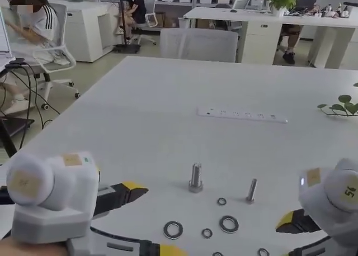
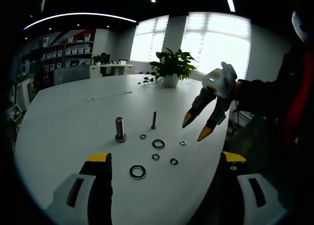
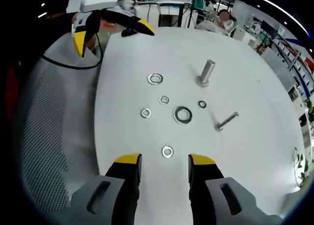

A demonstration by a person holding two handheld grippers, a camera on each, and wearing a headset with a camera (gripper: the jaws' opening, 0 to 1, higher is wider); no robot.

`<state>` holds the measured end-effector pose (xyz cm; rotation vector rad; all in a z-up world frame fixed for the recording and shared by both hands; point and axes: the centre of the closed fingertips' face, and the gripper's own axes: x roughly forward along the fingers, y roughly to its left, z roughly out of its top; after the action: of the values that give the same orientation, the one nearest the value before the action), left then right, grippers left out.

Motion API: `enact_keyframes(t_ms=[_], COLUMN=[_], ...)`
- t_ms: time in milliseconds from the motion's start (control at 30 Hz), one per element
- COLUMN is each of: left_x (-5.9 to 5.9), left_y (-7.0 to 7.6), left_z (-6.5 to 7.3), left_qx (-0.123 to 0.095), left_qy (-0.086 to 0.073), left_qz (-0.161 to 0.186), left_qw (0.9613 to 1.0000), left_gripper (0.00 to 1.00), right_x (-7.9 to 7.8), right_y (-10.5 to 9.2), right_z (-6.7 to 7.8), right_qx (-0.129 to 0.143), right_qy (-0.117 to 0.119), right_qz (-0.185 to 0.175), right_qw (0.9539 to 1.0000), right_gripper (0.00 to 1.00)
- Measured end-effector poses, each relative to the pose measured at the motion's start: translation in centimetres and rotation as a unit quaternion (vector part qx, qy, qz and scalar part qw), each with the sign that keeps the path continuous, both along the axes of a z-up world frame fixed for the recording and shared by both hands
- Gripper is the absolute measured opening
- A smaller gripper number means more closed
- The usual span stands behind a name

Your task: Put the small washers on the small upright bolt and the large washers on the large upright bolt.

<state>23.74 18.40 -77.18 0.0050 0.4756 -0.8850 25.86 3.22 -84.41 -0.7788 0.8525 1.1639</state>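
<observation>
Washers lie scattered beside both bolts, power strip beyond — left gripper and right gripper jaws released.

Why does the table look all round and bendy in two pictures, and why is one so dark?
Left gripper view: fisheye lens curves the table; bright windows leave the rest dim. Right gripper view: same bulge, even light, washers sharp. Head view: edges straight, slightly soft.
</observation>
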Motion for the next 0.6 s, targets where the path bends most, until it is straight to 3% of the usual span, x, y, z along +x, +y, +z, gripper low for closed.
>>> enact_keyframes(t_ms=[600], left_x=[-0.1], left_y=[-0.1], left_z=[0.2], left_qx=[-0.005], left_qy=[-0.005], left_qz=[-0.003], left_qw=[1.0], left_gripper=[0.9], right_x=[0.8], right_y=[0.5], right_z=[-1.9], right_qx=[-0.073], right_qy=[0.02], right_qz=[0.048], right_qw=[0.9959], right_gripper=[0.23])
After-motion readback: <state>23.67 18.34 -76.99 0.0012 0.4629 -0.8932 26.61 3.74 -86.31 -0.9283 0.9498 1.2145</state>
